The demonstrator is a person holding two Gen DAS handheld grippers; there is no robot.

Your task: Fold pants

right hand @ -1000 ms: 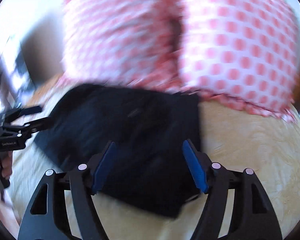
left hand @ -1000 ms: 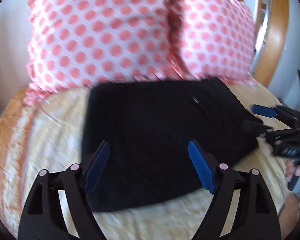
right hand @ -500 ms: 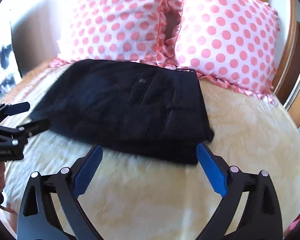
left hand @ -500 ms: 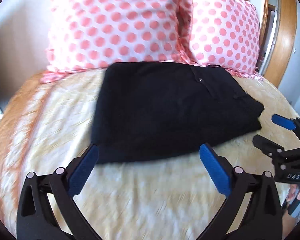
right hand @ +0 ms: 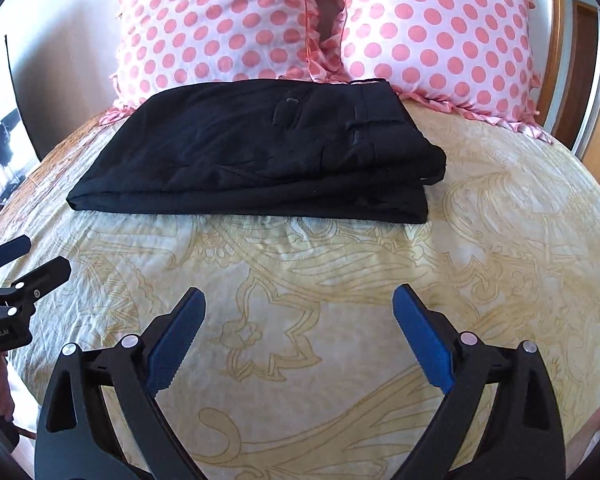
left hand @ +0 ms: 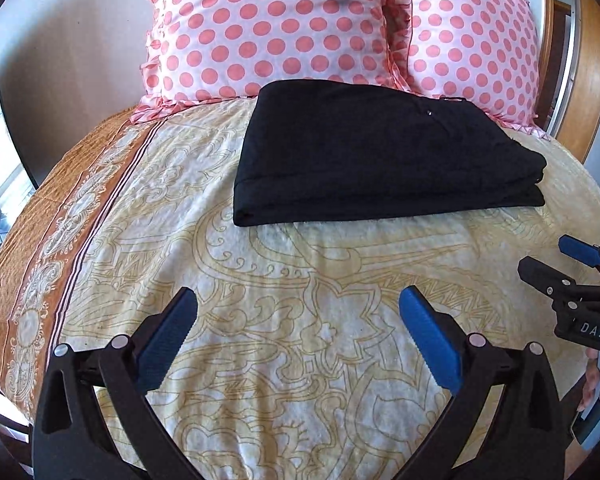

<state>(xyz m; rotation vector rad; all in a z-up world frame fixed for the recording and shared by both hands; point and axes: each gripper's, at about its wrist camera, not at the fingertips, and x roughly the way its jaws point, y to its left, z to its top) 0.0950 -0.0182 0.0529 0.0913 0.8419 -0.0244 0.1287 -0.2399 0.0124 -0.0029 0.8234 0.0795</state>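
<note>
The black pants (left hand: pixel 372 156) lie folded in a flat rectangle on the bed, just in front of the pillows; in the right wrist view the black pants (right hand: pixel 260 148) show their waistband at the right end. My left gripper (left hand: pixel 298 312) is open and empty, held over bare bedspread well short of the pants. My right gripper (right hand: pixel 298 308) is open and empty too, also back from the pants. Each gripper shows at the edge of the other's view: the right gripper (left hand: pixel 556 260) and the left gripper (right hand: pixel 32 256).
Two pink polka-dot pillows (left hand: pixel 268 28) (right hand: pixel 440 36) stand against the wall behind the pants. The cream patterned bedspread (left hand: pixel 300 280) has an orange border (left hand: pixel 32 264) at the left. A wooden door frame (left hand: pixel 596 64) is at the right.
Both grippers have drawn back from the pants toward the foot of the bed. The pants stay folded in place. Both grippers stay open.
</note>
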